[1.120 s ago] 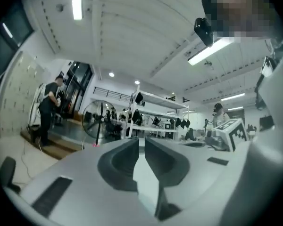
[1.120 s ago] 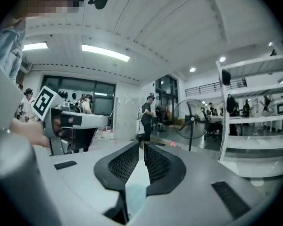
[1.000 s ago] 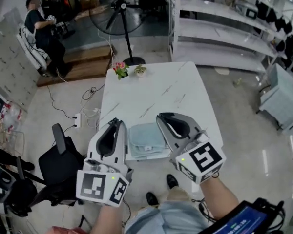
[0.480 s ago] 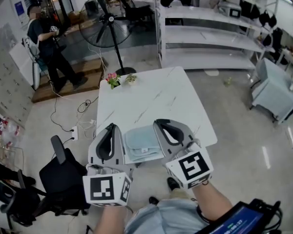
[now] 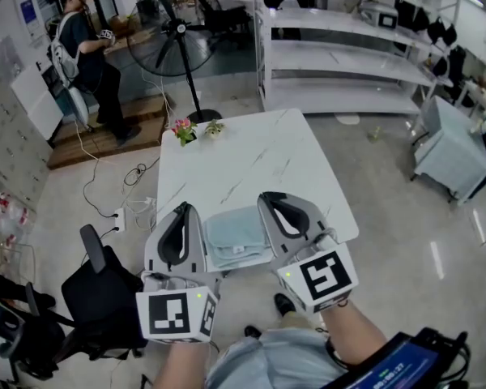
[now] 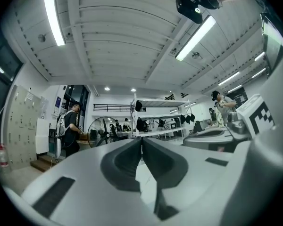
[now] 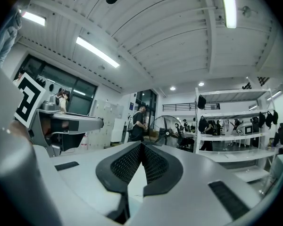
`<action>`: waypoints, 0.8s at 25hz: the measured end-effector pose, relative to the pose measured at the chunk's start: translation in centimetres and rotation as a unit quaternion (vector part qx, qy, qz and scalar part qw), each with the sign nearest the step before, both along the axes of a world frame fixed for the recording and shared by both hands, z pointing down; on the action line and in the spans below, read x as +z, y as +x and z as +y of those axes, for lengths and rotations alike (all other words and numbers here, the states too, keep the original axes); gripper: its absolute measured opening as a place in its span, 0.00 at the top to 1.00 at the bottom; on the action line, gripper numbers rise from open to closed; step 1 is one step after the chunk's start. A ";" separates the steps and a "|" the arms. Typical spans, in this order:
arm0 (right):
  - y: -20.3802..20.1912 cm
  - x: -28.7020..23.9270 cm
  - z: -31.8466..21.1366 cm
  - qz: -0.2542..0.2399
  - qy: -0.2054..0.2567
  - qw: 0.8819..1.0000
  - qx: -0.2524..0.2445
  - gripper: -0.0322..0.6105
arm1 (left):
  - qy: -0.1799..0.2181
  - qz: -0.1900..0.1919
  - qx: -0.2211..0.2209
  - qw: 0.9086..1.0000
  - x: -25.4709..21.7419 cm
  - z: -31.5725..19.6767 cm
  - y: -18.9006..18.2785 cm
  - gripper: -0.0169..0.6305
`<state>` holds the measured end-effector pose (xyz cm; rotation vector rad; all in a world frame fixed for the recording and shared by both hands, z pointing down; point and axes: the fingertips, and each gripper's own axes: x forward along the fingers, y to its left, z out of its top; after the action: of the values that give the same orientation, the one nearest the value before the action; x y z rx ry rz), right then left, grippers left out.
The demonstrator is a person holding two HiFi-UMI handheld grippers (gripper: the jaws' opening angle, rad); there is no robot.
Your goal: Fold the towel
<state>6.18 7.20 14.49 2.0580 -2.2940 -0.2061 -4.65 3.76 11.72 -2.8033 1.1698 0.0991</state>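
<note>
Towel (image 5: 236, 237): a pale blue, compactly folded rectangle that lies flat at the near edge of the white worktop (image 5: 259, 148), roughly midway along that edge, with a small label on its upper face. The left hand-held gripper (image 5: 182, 209) and the right hand-held gripper (image 5: 269, 199) flank it, one toward each near corner, and are held off the cloth. Both point level across the room. In the left gripper view the hand-held gripper (image 6: 141, 141) is clenched with nothing between its pads. The right gripper view shows the same for its hand-held gripper (image 7: 141, 146). Over the preceding second the towel keeps its shape and place, and both tools stay beside it without cloth. The fold therefore appears complete, or a pause between folds. A small flower pot (image 5: 182, 129) stands at the far left corner.
</note>
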 end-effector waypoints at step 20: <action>-1.2 -0.1 -1.1 0.015 0.009 1.000 -0.002 0.92 | 0.000 0.000 0.003 1.000 0.7 -0.7 -0.4 0.96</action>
<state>5.02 6.14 14.41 2.0452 -2.2868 -0.2556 -5.04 3.03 12.43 -2.8065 1.1611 0.0991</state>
